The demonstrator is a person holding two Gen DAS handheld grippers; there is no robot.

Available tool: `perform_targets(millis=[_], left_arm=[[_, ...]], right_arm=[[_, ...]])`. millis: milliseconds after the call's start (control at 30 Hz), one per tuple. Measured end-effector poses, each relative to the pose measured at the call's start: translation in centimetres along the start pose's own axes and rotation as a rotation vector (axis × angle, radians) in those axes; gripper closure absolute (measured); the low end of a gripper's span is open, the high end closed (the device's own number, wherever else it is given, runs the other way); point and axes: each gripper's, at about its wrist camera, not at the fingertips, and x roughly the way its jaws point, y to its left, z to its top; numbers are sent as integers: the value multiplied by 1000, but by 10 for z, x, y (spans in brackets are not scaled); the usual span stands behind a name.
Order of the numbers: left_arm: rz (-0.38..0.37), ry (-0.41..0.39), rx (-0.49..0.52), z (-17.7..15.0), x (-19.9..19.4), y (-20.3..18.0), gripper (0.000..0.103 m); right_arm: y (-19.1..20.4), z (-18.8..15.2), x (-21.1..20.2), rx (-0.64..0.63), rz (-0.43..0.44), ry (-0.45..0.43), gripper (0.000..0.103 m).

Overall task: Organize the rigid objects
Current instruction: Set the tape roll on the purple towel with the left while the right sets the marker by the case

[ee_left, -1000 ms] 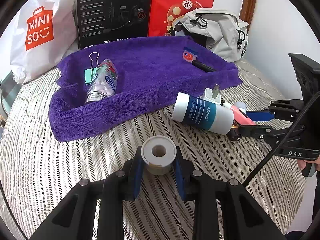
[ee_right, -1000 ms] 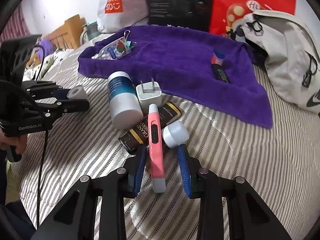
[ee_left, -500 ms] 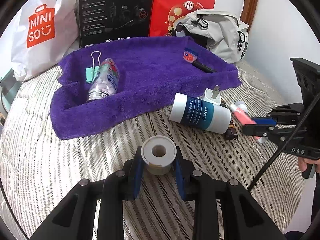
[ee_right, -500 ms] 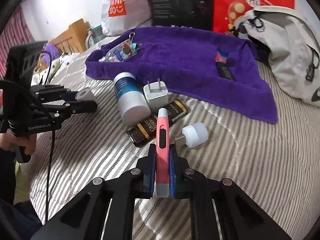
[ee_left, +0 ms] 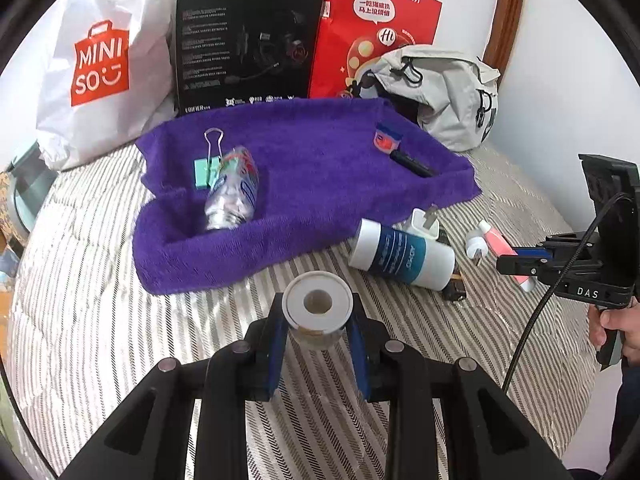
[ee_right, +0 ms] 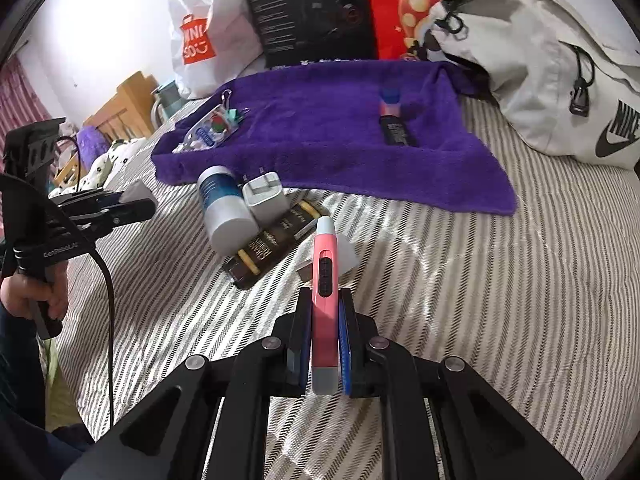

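Note:
My left gripper (ee_left: 318,322) is shut on a small white roll (ee_left: 318,302) with a hole in its middle, held above the striped bed short of the purple towel (ee_left: 320,168). My right gripper (ee_right: 325,316) is shut on a pink pen-shaped device (ee_right: 325,280), lifted off the bed; the device (ee_left: 498,240) also shows at the right of the left wrist view. On the bed lie a white-and-blue cylinder (ee_right: 226,208), a white charger (ee_right: 264,200), a dark box (ee_right: 272,248) and a white cap (ee_right: 348,258). On the towel lie a pill bottle (ee_left: 232,192), a binder clip (ee_left: 208,164), a small jar (ee_left: 386,140) and a black stick (ee_left: 412,164).
Behind the towel stand a white shopping bag (ee_left: 100,64), a black box (ee_left: 248,40) and a red bag (ee_left: 372,20). A grey backpack (ee_right: 540,68) lies at the right. A hand (ee_right: 28,292) holds the left gripper's handle, with a cable hanging from it.
My right gripper has shut on the pink device and lifted it back from the pile; the white cap stays on the bed. The left gripper has shifted slightly, still holding the roll.

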Motion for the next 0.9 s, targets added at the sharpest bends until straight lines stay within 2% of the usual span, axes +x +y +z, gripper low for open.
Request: perform_targets(millis=[133,467,700,900], left_arm=[[14,-8,4,8,-5,2,76],[40,-41,-21,35,-9,14,76],[49,-50,-25,57,-4,19,76],[57,-44,-31,72,7,26,76]], right_arm=[[-2,10,-9,0,0,-23,91],[-3,63,-11,-33,17,-59,91],[-4,102,5,-60,30,-42,91],[-11,122,29,-59,23,-14,91]])
